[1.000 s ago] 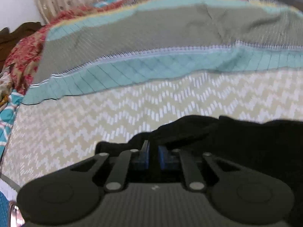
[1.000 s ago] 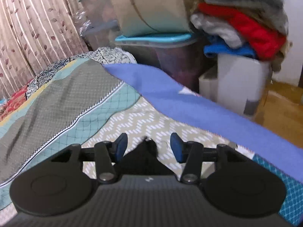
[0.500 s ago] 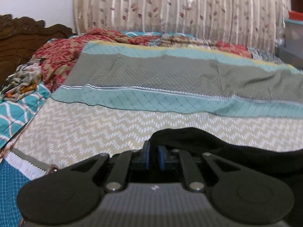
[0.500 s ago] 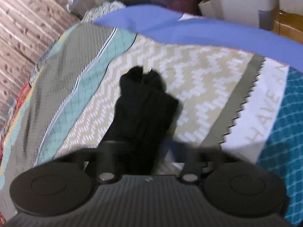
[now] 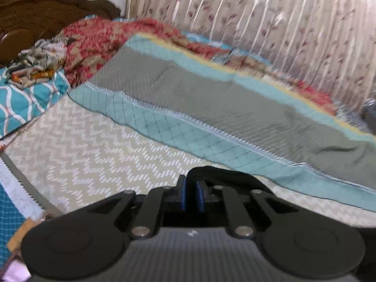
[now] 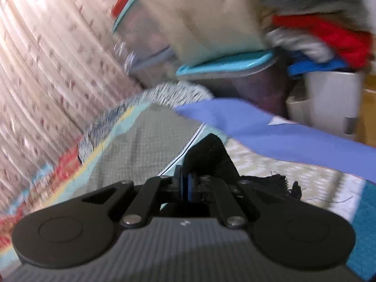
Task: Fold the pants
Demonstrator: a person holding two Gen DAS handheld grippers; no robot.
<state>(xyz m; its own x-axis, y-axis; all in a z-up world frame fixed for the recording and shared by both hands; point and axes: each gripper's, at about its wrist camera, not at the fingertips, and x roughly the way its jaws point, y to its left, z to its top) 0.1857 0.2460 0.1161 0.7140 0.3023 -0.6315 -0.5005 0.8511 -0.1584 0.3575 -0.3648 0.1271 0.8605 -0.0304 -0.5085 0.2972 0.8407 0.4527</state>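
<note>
The black pants lie on the patterned bedspread. In the left wrist view a fold of them arches up over my left gripper, whose blue pads pinch the cloth while the jaws ease open slightly. In the right wrist view the pants rise in a peak above my right gripper. Its pads stand close together on black fabric, and its jaws are also opening a little. A frayed black edge hangs to the right. Most of the garment is hidden below both grippers.
A carved wooden headboard, red patterned cloth and a teal pillow lie at the bed's far left. A curtain runs behind. Past a blue sheet stand a teal-lidded storage box, a white bin and piled clothes.
My right gripper went from open to pinching the pants end and lifted it off the bed. My left gripper rose and rolled, still holding its fold.
</note>
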